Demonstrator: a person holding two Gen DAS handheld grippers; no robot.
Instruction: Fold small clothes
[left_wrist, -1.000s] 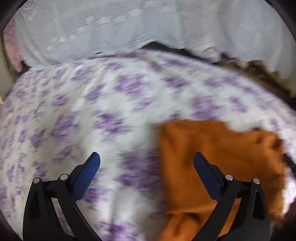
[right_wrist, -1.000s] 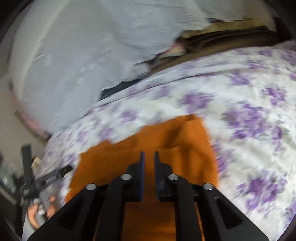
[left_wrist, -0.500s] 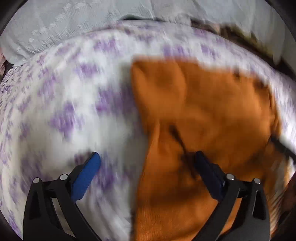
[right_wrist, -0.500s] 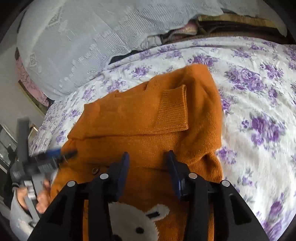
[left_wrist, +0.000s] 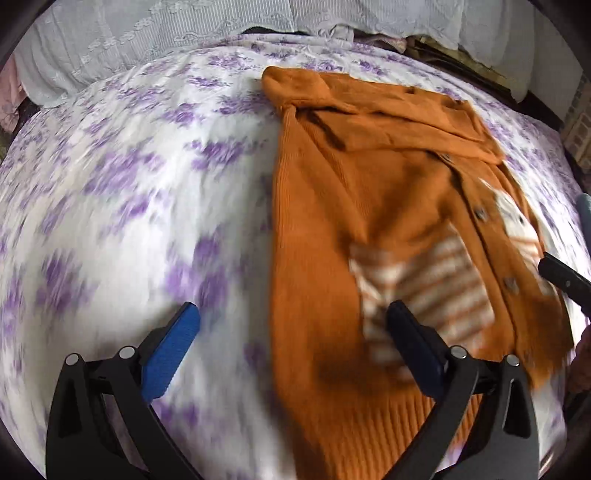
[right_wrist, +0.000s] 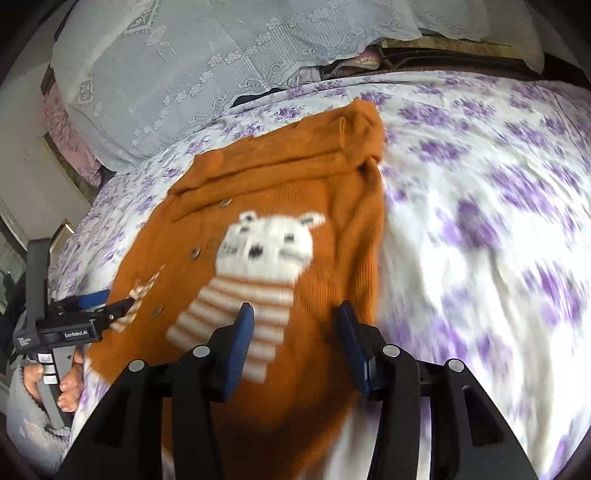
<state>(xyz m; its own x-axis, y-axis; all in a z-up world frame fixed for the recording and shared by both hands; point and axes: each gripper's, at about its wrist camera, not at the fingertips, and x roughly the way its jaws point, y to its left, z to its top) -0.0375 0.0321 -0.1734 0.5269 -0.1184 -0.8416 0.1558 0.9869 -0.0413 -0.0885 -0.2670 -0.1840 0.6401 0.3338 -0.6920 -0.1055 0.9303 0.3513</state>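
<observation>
Orange cardigan lies flat on the floral sheet; right gripper has just been opening, nothing clamped; left gripper gapes wide, empty.

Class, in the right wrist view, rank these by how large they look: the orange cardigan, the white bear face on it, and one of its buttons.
1. orange cardigan
2. white bear face
3. button, far the smallest, though blurred.
</observation>
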